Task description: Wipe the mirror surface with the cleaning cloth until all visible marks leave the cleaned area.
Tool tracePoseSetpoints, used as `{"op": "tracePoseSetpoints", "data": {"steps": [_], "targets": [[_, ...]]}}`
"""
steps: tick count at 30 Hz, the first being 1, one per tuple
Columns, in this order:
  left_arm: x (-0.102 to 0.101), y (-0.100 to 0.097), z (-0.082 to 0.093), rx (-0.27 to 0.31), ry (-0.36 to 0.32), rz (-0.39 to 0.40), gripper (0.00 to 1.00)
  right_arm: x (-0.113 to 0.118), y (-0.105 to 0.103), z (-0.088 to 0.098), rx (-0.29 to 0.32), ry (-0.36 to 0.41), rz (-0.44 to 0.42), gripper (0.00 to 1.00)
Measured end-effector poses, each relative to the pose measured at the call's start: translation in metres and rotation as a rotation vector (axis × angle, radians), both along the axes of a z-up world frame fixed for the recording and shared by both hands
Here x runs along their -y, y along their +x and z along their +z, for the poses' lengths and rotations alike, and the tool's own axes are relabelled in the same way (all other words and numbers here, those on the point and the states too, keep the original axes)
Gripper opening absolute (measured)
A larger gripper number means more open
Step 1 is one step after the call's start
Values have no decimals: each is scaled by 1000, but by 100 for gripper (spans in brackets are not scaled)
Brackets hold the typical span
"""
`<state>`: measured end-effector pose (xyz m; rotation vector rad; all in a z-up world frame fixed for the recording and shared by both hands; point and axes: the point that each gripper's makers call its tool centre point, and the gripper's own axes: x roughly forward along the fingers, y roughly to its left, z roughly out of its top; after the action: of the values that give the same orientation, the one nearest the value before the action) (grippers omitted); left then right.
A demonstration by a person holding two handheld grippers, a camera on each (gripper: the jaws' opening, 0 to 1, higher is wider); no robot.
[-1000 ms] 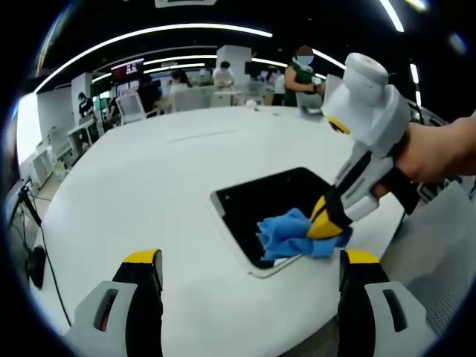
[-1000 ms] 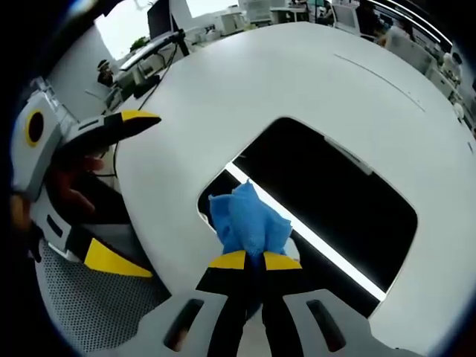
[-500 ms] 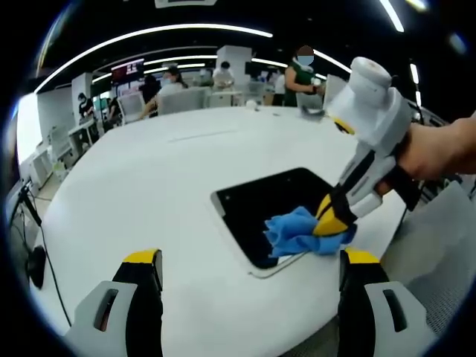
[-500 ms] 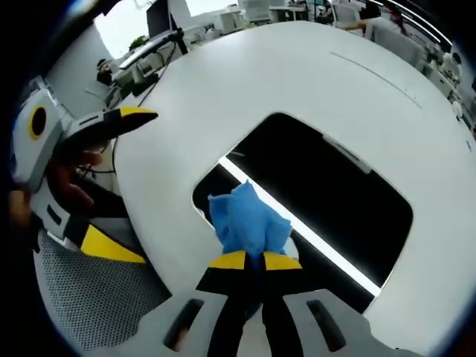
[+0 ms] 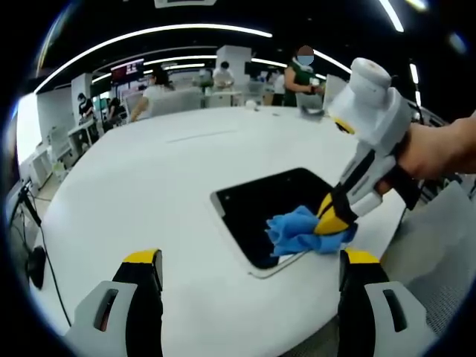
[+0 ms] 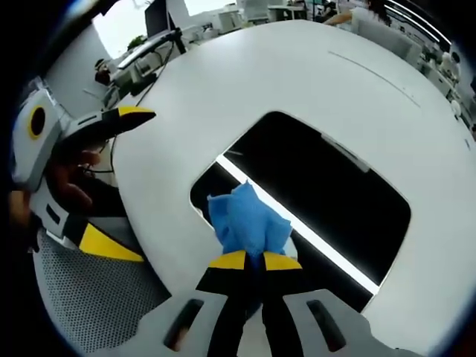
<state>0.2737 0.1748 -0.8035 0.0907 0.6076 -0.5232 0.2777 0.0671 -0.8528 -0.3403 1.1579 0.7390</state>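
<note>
- My right gripper (image 6: pixel 248 259) pinches the blue cloth (image 6: pixel 244 219) tight, pressed on the mirror (image 6: pixel 327 197) at lower centre.
- The mirror's long axis runs upper left to lower right on the table (image 6: pixel 297 74).
- My left gripper (image 5: pixel 249 260) gapes wide, holding nothing.

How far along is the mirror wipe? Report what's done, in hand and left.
Done: the right gripper is shut on the blue cloth, pressed at the mirror's near corner. In hand: wiping that corner; the cloth covers only a small patch. Left: the rest of the dark surface; no marks are discernible. The left gripper waits open, holding nothing.
</note>
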Motion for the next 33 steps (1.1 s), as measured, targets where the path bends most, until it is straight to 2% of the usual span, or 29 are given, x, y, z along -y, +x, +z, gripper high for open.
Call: {"op": "tracePoseSetpoints", "data": {"steps": [7,12,13,15,16,19,21,22,33], "targets": [[0,0,0,0,-2,1,99,1,5,1,8,-3,-22,1],[0,1,0,1,-4,3,99,2,9,1,-8,-1,-36,1],[0,1,0,1,-4,3,99,3,12,1,12,-8,-29,0],[-1,1,-1,1,-5,3,99,2,13,1,-1,-3,-40,0],[-1,2,-1,1,-5,4,99,3,15,1,17,-11,-35,0],[-1,2,-2,1,-7,6,99,4,19,1,19,-11,-43,0],[-1,2,-2,1,-7,6,99,4,21,2,0,-6,-58,0],[-1,2,-2,1,-7,6,99,4,24,2,20,-12,-50,0],[-2,3,-2,1,-9,14,99,5,46,0,22,-7,-83,0]]}}
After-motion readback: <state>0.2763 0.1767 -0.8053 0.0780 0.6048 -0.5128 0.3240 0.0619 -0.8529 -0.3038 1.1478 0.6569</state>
